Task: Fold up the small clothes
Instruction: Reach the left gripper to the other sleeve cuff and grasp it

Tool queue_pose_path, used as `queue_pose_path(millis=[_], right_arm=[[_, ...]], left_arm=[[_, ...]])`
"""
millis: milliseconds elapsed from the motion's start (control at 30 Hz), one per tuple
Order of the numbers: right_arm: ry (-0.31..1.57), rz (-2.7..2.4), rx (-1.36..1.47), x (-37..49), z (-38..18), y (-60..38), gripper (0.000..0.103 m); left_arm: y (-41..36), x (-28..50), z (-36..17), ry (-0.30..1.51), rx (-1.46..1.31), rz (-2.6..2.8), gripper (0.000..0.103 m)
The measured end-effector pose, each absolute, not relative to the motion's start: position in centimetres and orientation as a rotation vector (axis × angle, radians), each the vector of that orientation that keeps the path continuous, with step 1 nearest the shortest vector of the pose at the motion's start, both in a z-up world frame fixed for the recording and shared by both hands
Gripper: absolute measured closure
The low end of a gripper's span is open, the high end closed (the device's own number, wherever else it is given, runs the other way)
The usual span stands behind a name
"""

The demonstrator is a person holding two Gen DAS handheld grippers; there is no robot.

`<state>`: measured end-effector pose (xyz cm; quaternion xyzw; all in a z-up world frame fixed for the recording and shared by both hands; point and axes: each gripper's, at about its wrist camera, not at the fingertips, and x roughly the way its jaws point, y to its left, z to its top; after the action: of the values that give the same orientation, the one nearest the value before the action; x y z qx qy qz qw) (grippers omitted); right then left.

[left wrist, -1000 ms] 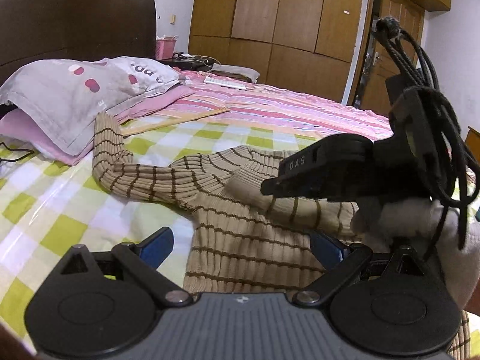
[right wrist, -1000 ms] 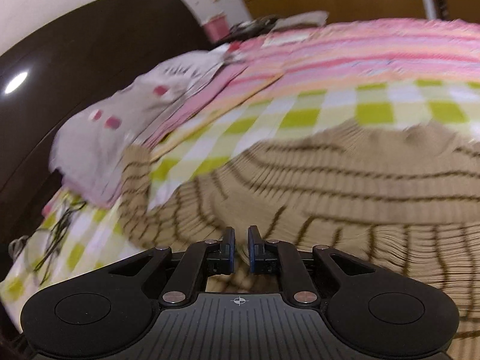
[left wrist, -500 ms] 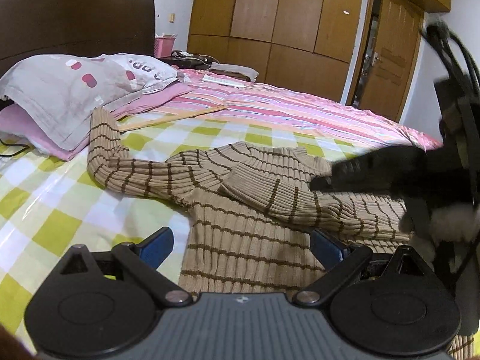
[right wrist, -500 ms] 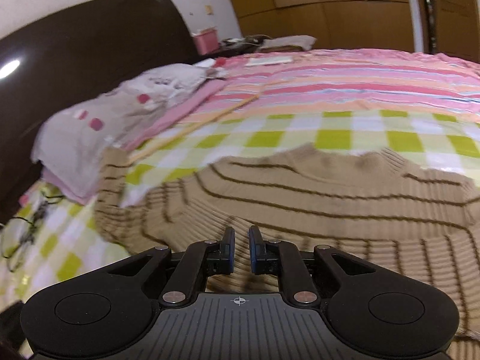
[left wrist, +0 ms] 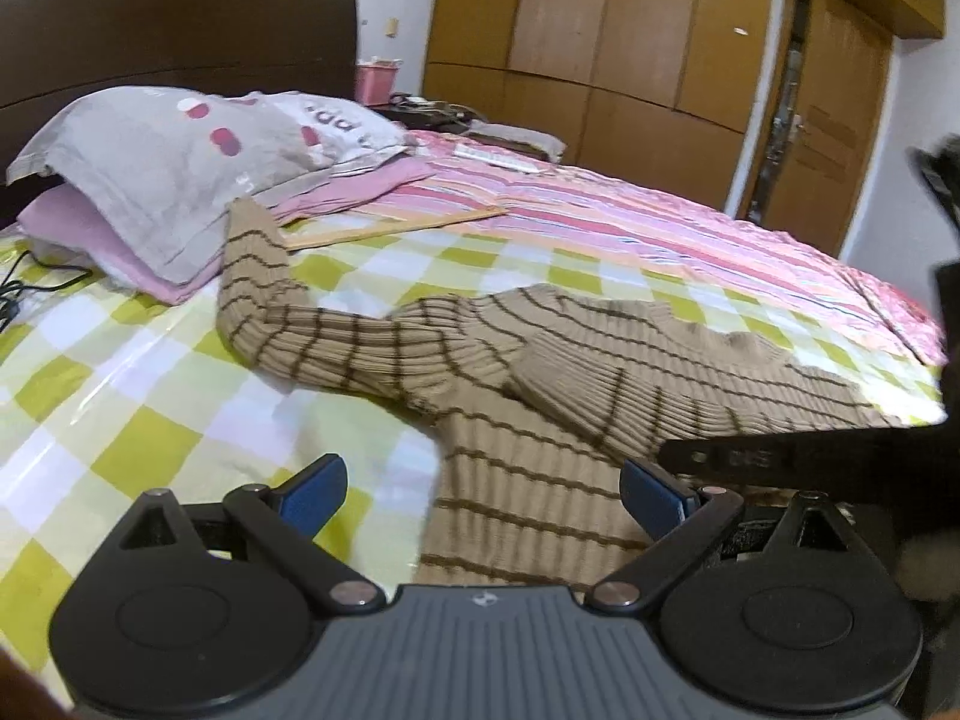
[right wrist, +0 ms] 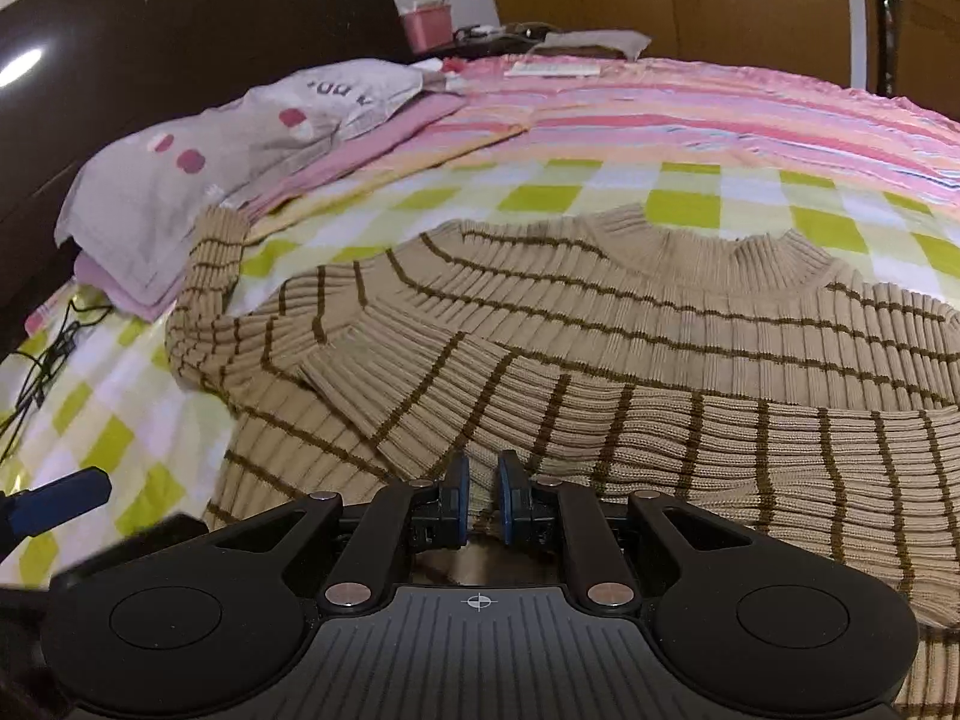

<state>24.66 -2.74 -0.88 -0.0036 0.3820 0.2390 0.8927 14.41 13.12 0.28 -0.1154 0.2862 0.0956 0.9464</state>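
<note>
The striped sweater (right wrist: 600, 324) lies flat on the checked sheet (left wrist: 150, 396) of the bed, chest up, so it can be folded in place. One sleeve (right wrist: 600, 414) is already laid across the chest; the other sleeve (left wrist: 312, 330) stretches out toward the pillow (left wrist: 180, 180), not yet folded. The right gripper (right wrist: 482, 495) hovers low over the crossed sleeve, jaws narrow with nothing visibly pinched between them. The left gripper (left wrist: 480, 495) has its jaws spread wide over the sweater's side (probably ready to take hold), empty.
</note>
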Motion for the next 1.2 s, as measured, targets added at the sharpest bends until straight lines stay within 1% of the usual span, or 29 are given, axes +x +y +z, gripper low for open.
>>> queue_pose_path(millis=[267, 433, 533, 667, 800, 900, 1200], right_arm=[[0.795, 0.527, 0.073, 23.4, -0.2, -3.9, 0.09], [0.789, 0.552, 0.104, 22.9, 0.1, -4.1, 0.09], [0.787, 0.564, 0.119, 22.6, 0.1, -4.0, 0.09], [0.799, 0.576, 0.133, 22.5, -0.2, -3.7, 0.09], [0.805, 0.583, 0.142, 22.5, -0.5, -3.4, 0.09], [0.806, 0.586, 0.149, 22.6, -0.6, -3.4, 0.09], [0.819, 0.578, 0.19, 22.8, -0.9, -4.2, 0.09]], left_arm=[[17.3, 15.7, 0.5, 0.579, -0.295, 0.329, 0.001], [21.0, 17.9, 1.4, 0.54, -0.226, 0.424, 0.002], [24.5, 19.9, 1.6, 0.55, -0.258, 0.463, 0.009], [28.2, 22.5, 0.8, 0.578, -0.303, 0.518, 0.027], [30.2, 24.4, -0.4, 0.608, -0.347, 0.539, 0.039], [30.7, 25.4, -1.0, 0.63, -0.354, 0.547, 0.042], [31.1, 27.1, -1.8, 0.647, -0.326, 0.572, 0.042]])
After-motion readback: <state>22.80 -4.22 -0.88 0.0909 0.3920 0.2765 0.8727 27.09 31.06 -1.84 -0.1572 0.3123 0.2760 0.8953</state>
